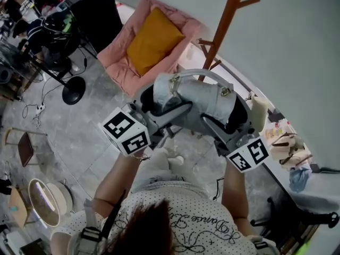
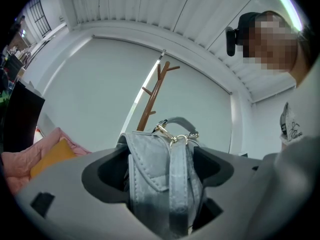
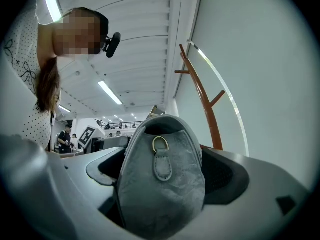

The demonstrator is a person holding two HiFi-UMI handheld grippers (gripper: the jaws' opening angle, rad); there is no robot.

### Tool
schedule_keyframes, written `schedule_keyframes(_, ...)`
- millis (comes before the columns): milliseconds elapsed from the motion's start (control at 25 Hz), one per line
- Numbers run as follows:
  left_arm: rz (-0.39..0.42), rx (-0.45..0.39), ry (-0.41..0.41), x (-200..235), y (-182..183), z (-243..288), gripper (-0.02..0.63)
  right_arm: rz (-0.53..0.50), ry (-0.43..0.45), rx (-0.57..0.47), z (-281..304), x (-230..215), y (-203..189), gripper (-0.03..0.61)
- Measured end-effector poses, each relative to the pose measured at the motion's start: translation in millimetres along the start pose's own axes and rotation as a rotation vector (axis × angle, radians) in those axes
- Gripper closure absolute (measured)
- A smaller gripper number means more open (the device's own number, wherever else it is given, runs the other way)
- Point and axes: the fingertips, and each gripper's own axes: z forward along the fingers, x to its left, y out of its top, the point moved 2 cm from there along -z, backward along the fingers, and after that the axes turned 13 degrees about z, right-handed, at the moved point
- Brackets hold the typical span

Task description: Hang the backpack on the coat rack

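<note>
Left tool (image 2: 159, 166) and right tool (image 3: 160, 176): each clamped wide on opposite ends of the small grey leather backpack (image 1: 204, 97), held in the air near the brown wooden coat rack (image 1: 223, 23). Advice: hold the top handle (image 1: 199, 74) upward and lift it over a peg (image 1: 248, 2) before releasing.

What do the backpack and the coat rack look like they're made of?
The backpack looks like grey leather or faux leather, matte, with mottled grain and stitched seams; its clasp looks gold-toned metal. The coat rack seems wood, smooth reddish-brown, with branch-like pegs; painted metal is possible.
</note>
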Motion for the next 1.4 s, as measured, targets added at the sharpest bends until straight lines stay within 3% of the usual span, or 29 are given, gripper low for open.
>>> schedule_keyframes(280,-0.001,0.005,-0.010,35.1,0.3,16.3,0.212,0.009,-0.028,0.009,30.3,-20.9,2.1,0.112)
schedule_keyframes(840,-0.038,0.055,-0.153,142.9,-29.1,86.4,0.212,0.050,-0.191,0.016,109.8,-103.3,-10.2,0.110)
schedule_keyframes(1120,-0.024,0.085,-0.221,159.1,-37.8,102.4,0.212,0.063,-0.250,0.041,119.6,-118.5,-19.2,0.110)
schedule_keyframes(1400,-0.027,0.099,-0.203,160.6,-44.9,106.9,0.212,0.078,-0.236,0.090,120.4,-127.9,-24.1,0.110)
